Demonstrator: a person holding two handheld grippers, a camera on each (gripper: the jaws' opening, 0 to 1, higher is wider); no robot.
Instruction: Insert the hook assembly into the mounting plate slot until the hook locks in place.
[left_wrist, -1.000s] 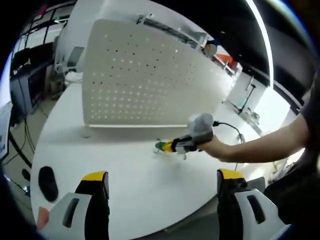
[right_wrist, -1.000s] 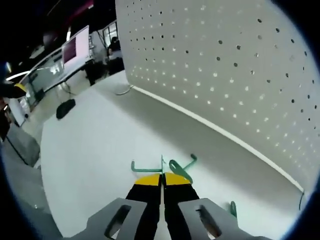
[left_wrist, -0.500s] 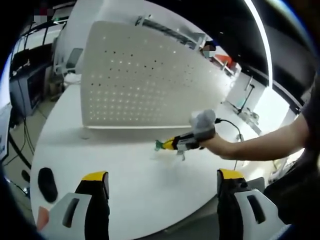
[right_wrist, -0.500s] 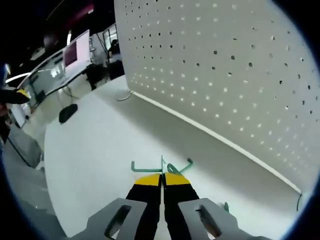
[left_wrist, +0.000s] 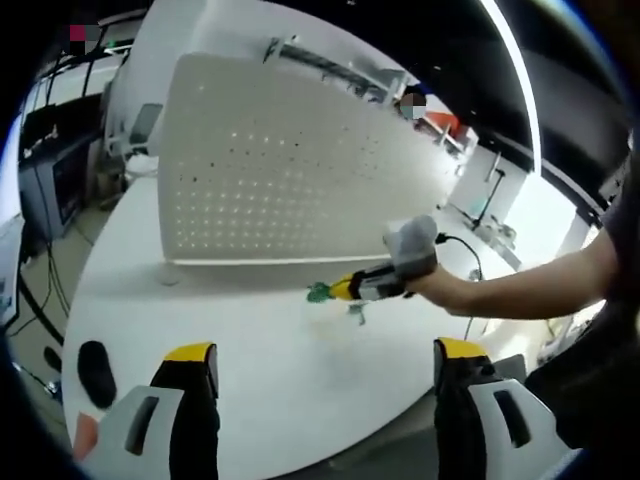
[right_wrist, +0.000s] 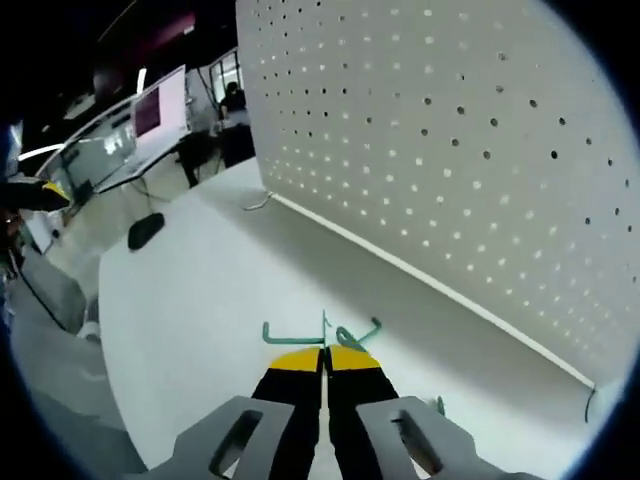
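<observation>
The green hook assembly (right_wrist: 322, 333) is held at the tip of the right claw (right_wrist: 326, 352), whose two jaws are pressed together on it. Its wire arms are seen spreading to both sides just past the yellow jaw tips, above the white worktop (right_wrist: 200, 290). In the left gripper view the same hook assembly (left_wrist: 320, 292) is seen at the front of the right claw (left_wrist: 345, 290), lifted over the worktop (left_wrist: 260, 350) and near the lower edge of the perforated mounting plate (left_wrist: 290, 160). The mounting plate (right_wrist: 450, 150) is stood upright on the worktop, apart from the hook. The left claw (left_wrist: 325, 365) is kept wide open, with nothing between its jaws. A dark mouse (left_wrist: 95, 372) is laid near the worktop edge.
</observation>
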